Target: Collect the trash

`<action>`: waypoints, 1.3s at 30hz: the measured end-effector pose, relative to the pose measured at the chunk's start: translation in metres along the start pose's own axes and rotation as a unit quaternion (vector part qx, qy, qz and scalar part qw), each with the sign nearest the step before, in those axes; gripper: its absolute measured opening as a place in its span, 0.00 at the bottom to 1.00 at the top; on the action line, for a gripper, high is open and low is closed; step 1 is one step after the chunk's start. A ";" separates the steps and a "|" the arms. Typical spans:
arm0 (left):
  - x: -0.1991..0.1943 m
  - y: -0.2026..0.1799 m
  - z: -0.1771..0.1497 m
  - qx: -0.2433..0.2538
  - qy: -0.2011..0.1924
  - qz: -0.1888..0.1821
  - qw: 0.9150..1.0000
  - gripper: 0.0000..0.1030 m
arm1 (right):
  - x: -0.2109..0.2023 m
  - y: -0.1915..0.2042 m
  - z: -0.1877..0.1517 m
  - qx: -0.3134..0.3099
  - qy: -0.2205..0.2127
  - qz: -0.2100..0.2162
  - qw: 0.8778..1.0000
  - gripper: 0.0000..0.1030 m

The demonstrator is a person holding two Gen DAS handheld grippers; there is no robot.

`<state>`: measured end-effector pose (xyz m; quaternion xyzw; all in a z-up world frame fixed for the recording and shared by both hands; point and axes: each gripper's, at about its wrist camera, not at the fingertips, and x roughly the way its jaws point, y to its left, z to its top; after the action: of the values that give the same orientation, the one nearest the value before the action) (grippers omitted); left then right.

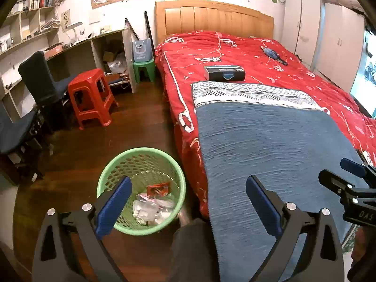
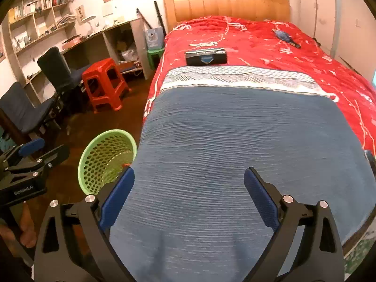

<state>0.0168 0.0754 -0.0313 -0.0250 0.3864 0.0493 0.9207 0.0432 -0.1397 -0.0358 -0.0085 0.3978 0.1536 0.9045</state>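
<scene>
A green mesh basket (image 1: 103, 183) stands on the wooden floor beside the bed; inside lie white crumpled plastic and paper (image 1: 152, 209) and a red wrapper (image 1: 158, 189). My left gripper (image 1: 188, 188) hangs open above the basket's right rim and the bed edge, nothing between its blue pads. My right gripper (image 2: 189, 178) is open over the blue blanket (image 2: 235, 141), empty too. The basket (image 2: 94, 164) shows at the left of the right wrist view, its contents mostly hidden. Each gripper appears at the edge of the other's view.
A bed with a red cover (image 1: 235, 47) fills the right; a dark box (image 1: 224, 72) and a small blue toy (image 1: 272, 54) lie on it. A red stool (image 1: 91, 98), a green stool (image 1: 143, 68), dark chairs (image 1: 40, 80) and a desk with shelves stand left.
</scene>
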 end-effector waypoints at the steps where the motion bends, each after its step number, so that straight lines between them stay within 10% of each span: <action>1: -0.002 -0.001 -0.001 0.000 0.000 0.000 1.000 0.92 | -0.003 -0.001 -0.001 0.001 -0.002 -0.001 1.000 0.91; 39: -0.035 -0.018 -0.010 0.003 -0.033 -0.011 0.999 0.93 | -0.035 -0.003 -0.019 0.017 -0.045 -0.019 0.999 0.94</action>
<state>-0.0126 0.0543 -0.0136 -0.0249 0.3555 0.0387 0.9335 0.0087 -0.1550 -0.0238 0.0061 0.3586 0.1302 0.9243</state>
